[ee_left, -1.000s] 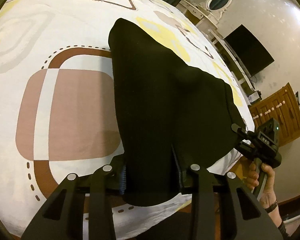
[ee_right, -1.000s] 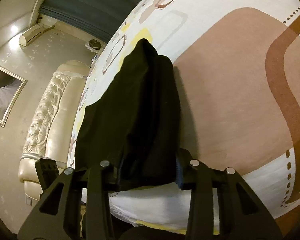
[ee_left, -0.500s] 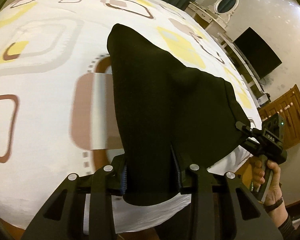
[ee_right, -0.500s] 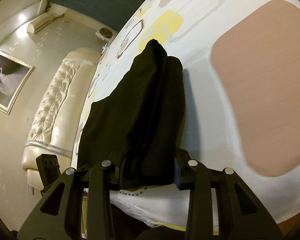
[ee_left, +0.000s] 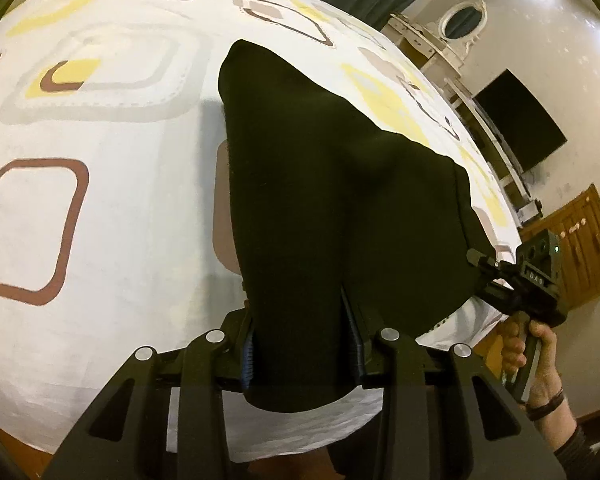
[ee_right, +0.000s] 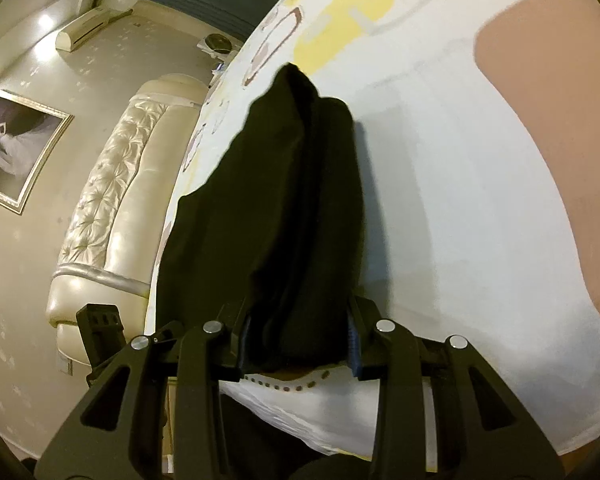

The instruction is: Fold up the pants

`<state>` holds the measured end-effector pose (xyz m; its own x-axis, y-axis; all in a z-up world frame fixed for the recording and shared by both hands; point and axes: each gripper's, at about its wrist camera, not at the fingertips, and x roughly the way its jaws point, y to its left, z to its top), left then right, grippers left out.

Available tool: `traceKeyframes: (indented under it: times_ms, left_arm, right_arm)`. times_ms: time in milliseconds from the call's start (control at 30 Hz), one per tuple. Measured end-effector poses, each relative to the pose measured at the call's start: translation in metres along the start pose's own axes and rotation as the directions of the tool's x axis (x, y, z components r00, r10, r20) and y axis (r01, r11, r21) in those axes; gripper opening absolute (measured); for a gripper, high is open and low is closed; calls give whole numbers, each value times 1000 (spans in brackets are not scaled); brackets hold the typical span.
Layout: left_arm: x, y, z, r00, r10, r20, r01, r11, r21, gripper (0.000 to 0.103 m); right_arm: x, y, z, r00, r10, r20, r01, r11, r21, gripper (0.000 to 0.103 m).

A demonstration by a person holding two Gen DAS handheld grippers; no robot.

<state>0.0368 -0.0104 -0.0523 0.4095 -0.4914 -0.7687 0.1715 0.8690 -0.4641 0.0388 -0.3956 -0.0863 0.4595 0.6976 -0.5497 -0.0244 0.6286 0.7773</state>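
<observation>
Black pants (ee_left: 332,184) lie stretched over the near part of a patterned bed sheet (ee_left: 112,184), one end lifted at the bed's near edge. My left gripper (ee_left: 302,340) is shut on a thick bunch of that black cloth, which hangs a little below its pads. At the lower right of the left wrist view a hand holds my right gripper (ee_left: 480,264) against the cloth's other corner. In the right wrist view the pants (ee_right: 284,216) rise as a folded ridge from my right gripper (ee_right: 298,340), which is shut on a bundle of them.
A cream tufted headboard (ee_right: 112,200) and a framed picture (ee_right: 16,148) stand left of the bed in the right wrist view. A dark television (ee_left: 520,120), a white dresser with an oval mirror (ee_left: 460,20) and a wooden cabinet (ee_left: 580,248) line the wall on the right.
Both grippers have carried the held end of the pants sideways along the bed's edge; the brown square on the sheet has slid out from beside the cloth. Both grips are unchanged.
</observation>
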Motion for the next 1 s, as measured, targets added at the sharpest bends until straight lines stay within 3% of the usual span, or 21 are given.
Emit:
traceKeyframes:
  times_ms: [167,300,433,600,700,833,1000]
  left_arm:
    - [2,4,1,1000,-19,-4,19,1000,-14,39]
    - [-1,11,0,998,-59,-7,59,998,-21,48]
    - [-11,14,-4,998,-55,32,54,998,18,68]
    - [-33,24,-8,993,-81,81,77,996,44,79]
    - [-32,36,2,993,-72,93,70,997,27,79]
    - [-15,47,31,990,-113,81,115,993,-24,79]
    - [14,43,66,988,-145,44,145,989,-8,80]
  right_arm:
    - [-1,-8,-2,1000,20,5,-20,1000,7,35]
    - [-2,-9,-2,999,31,8,-31,999,13,37]
    - [-7,-8,-3,998,59,12,-59,998,22,47]
    - [-23,-4,3,998,55,34,-56,998,8,67]
    - [-28,-4,18,997,58,47,-58,998,-1,73]
    - [-19,-6,50,996,68,64,-69,998,12,75]
    - [12,-13,87,995,87,38,-89,995,42,76]
